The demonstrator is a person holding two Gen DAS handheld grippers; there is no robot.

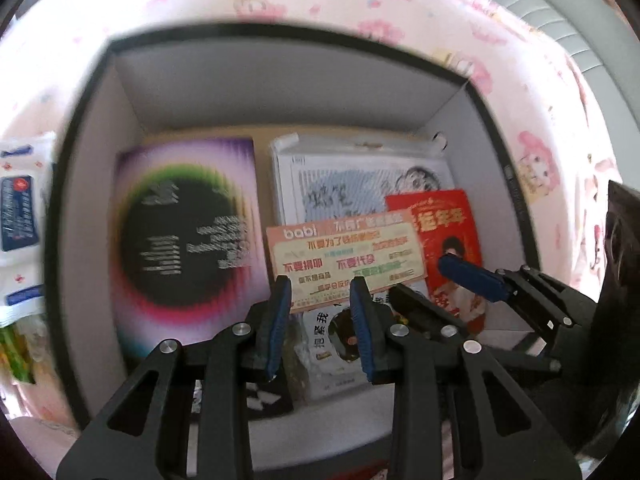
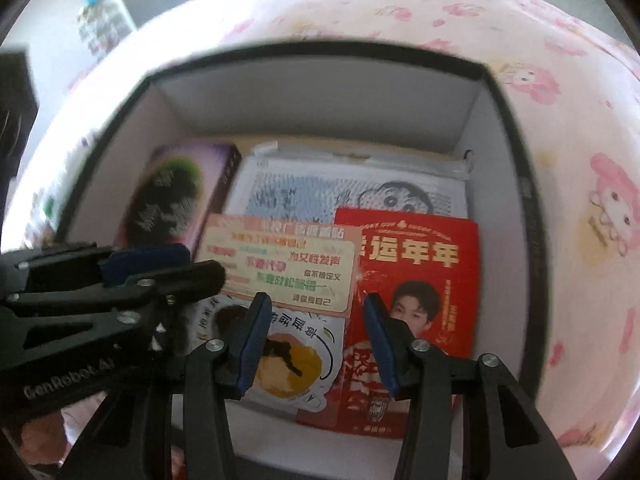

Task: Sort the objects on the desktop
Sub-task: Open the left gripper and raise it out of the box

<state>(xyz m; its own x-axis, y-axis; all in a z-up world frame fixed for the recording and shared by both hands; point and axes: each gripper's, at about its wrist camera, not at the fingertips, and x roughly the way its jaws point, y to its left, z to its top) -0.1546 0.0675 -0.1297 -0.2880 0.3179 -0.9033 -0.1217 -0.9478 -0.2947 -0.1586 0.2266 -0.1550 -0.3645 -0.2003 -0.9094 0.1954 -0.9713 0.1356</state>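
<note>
Two grippers hang over an open box (image 1: pixel 92 184) with a black rim and pale grey inner walls, set on a pink cartoon-print cloth (image 2: pixel 560 160). The left gripper (image 1: pixel 320 324) has its blue-padded jaws apart, with nothing between them; just past its tips lies a peach sticker sheet (image 1: pixel 346 258) with a "babi" heading and green and orange Chinese lettering on a cream panel. The right gripper (image 2: pixel 316 338) is also spread wide and empty — its tips sit over a food sticker (image 2: pixel 288 364) showing a yellow-and-brown dish, and over the lower part of a red card (image 2: pixel 420 264).

The red card carries gold characters and a portrait of a dark-haired person; it lies ahead and to the right of the right gripper's tips, its left edge tucked under the sticker sheet. Behind both, further from the tongs, a grey-dotted cartoon sheet (image 2: pixel 340 196) in what looks like a clear sleeve fills the back right of the box. To the left of the left gripper lies a purple book (image 1: pixel 188 224) with a black disc ringed in green and pink — its white text too blurred to read. Outside the box, far left of that gripper, sit white packets (image 1: pixel 22 216) with blue labels.
</note>
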